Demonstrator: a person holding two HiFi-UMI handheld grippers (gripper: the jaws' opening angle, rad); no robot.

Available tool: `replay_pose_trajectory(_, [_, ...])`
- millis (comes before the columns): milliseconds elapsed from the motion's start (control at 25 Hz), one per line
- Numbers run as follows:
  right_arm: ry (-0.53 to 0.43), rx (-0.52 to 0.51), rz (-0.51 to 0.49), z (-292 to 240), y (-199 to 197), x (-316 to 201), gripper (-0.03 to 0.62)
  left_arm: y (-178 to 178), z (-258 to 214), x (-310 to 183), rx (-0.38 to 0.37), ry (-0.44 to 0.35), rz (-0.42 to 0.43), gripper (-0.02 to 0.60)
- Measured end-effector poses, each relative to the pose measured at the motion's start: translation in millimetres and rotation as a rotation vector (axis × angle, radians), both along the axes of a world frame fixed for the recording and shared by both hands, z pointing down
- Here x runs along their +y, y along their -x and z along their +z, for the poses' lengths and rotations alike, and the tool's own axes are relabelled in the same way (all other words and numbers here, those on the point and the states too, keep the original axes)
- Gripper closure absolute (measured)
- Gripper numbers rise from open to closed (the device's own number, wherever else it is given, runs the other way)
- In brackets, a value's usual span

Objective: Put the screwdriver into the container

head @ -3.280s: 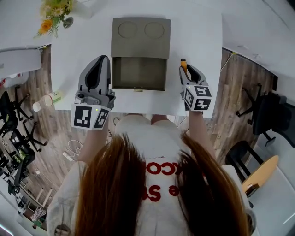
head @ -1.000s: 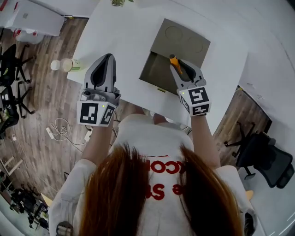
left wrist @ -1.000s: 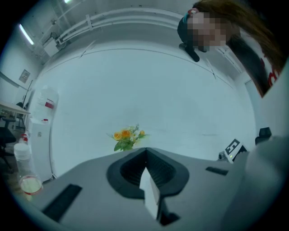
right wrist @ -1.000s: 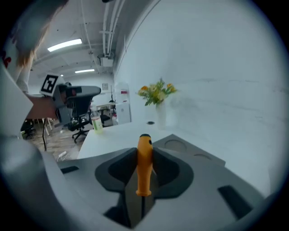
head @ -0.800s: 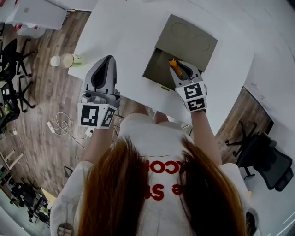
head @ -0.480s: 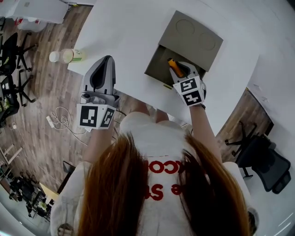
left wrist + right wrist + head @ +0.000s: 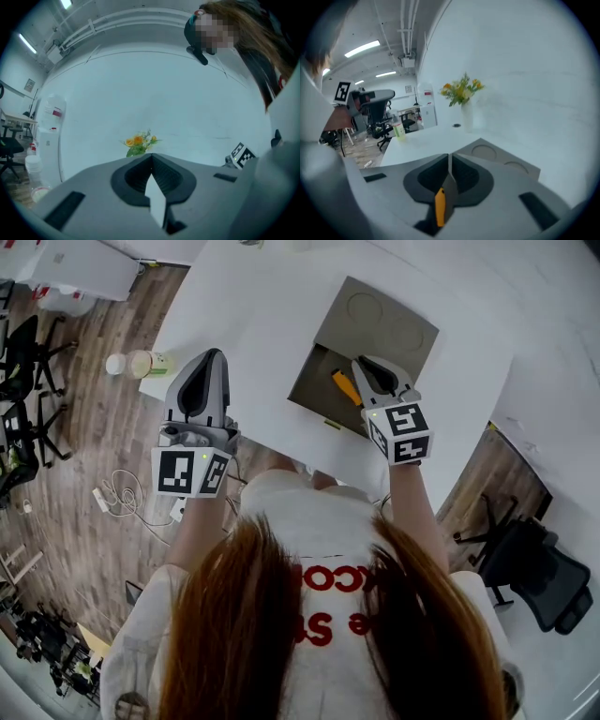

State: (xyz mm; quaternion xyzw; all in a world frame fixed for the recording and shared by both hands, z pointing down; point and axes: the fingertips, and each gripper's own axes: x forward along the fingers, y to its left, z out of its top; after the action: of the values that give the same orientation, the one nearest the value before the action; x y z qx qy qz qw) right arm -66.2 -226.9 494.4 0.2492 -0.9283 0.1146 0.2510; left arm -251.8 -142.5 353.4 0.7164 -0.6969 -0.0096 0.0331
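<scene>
Orange marks the handle of the screwdriver (image 7: 345, 387), which lies inside the open compartment of the grey container (image 7: 380, 320), just left of the right gripper (image 7: 361, 361) and lower than its jaws.

Right gripper: the jaws are closing and are drawn almost together. In the right gripper view a strip of the orange handle shows low beside the pads. The head view shows the screwdriver resting on the compartment floor, so the pads press on nothing. Ahead of this gripper's tips is the container's top, with two round recesses. The container sits on the white table (image 7: 253, 306).

Left gripper (image 7: 211, 354): the jaws are closed and empty, with the tips over the table near its front edge. The container is well apart to this gripper's right.

A bottle (image 7: 141, 364) is at the table's corner, to the left of the left gripper. Flowers (image 7: 139, 142) appear far ahead of the tips of both grippers.
</scene>
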Motion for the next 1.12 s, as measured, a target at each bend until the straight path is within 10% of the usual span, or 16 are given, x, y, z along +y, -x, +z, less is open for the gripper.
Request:
replay_pose_trajectory(440, [-0.275,-0.427,0.168,-171.4,-32.4,-33.5,0.589,14.8,-64.4,-14.9,-0.071,-0.160,-0.025,0.575])
replay_pose_trajectory(1120, [-0.401,-0.404,0.524,-203.0,-157.7,-9.5,0.589,-76.1,-71.3,-77.7,-0.041,-0.194,0.285,0.575])
